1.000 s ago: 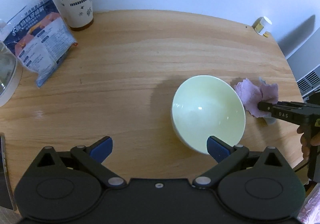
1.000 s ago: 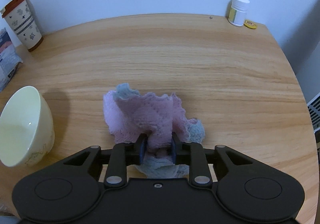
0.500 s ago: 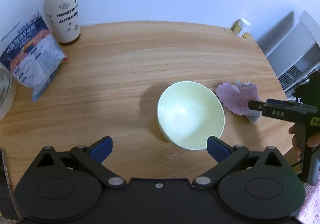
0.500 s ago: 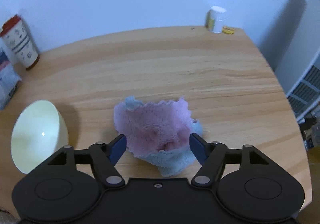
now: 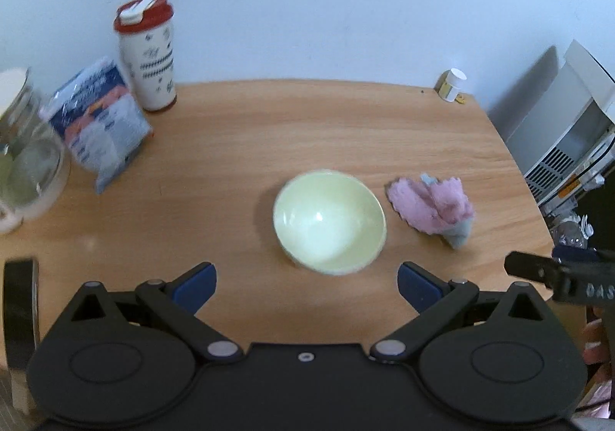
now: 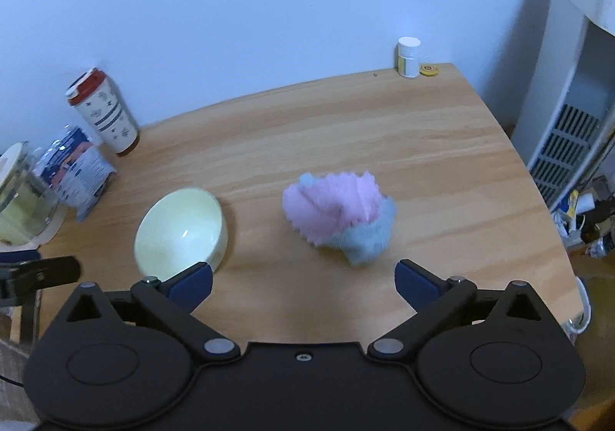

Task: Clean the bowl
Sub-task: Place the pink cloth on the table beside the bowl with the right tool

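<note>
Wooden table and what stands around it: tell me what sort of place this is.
Probably a home room, not a lab: a wooden table against a plain wall holds a travel tumbler, a snack packet and a pill bottle, with a white appliance alongside.

dim bluish light, fisheye bending at edges, motion blur, glare inside the bowl (image 5: 329, 221).

I see a light wooden table (image 6: 384, 146) with a rounded edge pushed against a plain white wall (image 6: 269, 8), a white appliance with vent grilles (image 6: 569, 139) on its right, lighting dim and cool, soft shadows
</note>
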A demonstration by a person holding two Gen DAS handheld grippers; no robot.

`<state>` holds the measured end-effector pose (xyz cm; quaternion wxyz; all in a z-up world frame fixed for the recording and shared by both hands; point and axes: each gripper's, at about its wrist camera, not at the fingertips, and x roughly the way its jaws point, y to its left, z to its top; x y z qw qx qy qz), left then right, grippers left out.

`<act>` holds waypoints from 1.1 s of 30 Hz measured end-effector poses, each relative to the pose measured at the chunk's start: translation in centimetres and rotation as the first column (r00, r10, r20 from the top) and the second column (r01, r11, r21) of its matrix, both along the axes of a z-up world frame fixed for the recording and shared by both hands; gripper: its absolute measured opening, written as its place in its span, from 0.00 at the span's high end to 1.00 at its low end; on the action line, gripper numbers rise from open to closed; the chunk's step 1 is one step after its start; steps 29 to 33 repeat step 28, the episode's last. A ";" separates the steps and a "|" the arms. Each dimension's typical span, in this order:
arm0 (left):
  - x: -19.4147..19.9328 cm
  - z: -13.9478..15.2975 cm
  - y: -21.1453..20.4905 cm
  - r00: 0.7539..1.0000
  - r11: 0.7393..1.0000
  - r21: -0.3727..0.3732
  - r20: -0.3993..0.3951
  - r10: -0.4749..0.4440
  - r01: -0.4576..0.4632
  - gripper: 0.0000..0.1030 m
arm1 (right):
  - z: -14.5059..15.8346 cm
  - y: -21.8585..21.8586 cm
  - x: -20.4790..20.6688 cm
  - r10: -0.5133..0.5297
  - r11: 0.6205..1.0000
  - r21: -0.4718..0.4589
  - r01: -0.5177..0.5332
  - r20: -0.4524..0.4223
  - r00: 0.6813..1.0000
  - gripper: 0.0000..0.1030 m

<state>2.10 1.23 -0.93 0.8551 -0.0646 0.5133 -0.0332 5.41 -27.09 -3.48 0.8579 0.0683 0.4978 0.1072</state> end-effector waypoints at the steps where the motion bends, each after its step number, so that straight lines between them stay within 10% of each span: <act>1: -0.5 0.0 -0.3 1.000 1.000 -0.005 -0.002 0.015 -0.015 0.00 | 0.3 -0.1 -0.8 0.019 1.000 -0.022 -0.018 0.016 1.000 0.00; 8: -3.7 0.4 -3.4 0.999 0.999 0.006 0.010 0.034 -0.034 0.00 | 1.1 -0.9 -3.9 0.136 0.985 -0.128 -0.120 0.124 0.983 0.00; 33: -7.3 2.0 -6.9 0.995 0.996 0.058 0.079 0.058 -0.062 0.00 | 0.8 -2.8 -4.6 0.175 0.983 -0.071 -0.168 0.110 0.978 0.00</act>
